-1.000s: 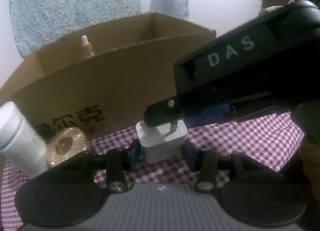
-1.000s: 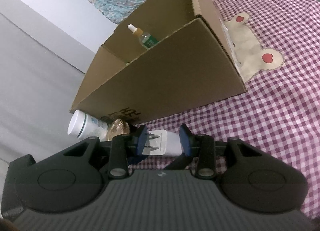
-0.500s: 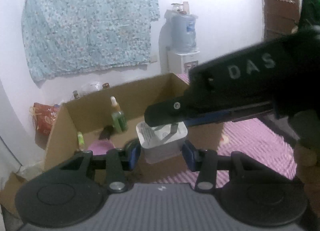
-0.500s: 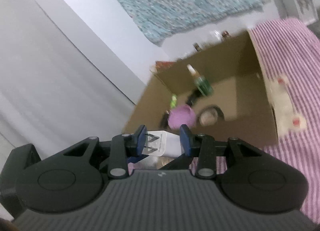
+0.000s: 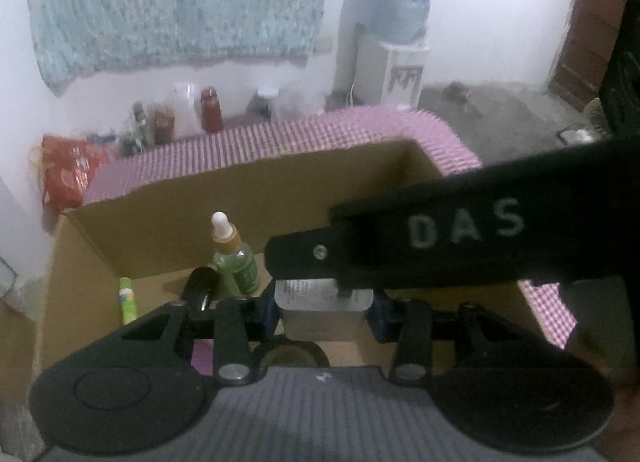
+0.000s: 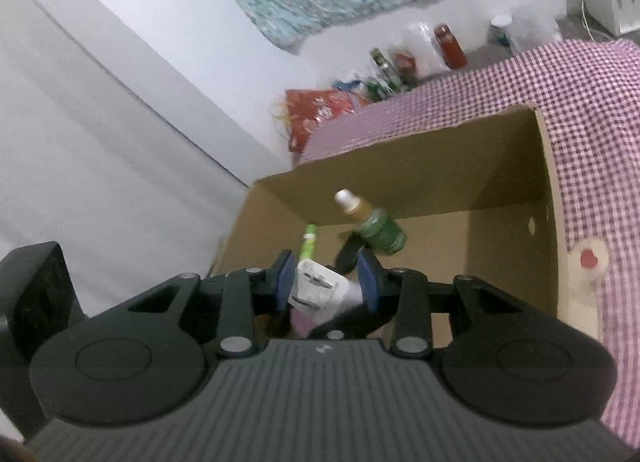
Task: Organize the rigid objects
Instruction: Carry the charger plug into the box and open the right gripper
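The cardboard box (image 5: 256,197) sits open on the pink checked cloth (image 5: 280,137), and both grippers hang over it. Inside the box, by its left wall, lies a thin green tube (image 5: 128,300). Next to that, further in, is a black thing (image 5: 200,286) lying down, and a green dropper bottle (image 5: 234,262) with a white tip stands near the back wall of the box. The white charger plug (image 5: 320,302) is up above the box floor, in the middle of the box. The left gripper (image 5: 322,312) has its blue pads on the two sides of the plug and squeezes it. The right gripper (image 6: 326,282) comes in over the box from the right, and in its own view the plug (image 6: 320,294) sits tilted between its blue pads (image 6: 366,282), with the metal prongs facing the camera; its pads press on the plug too, so both grippers hold the same plug
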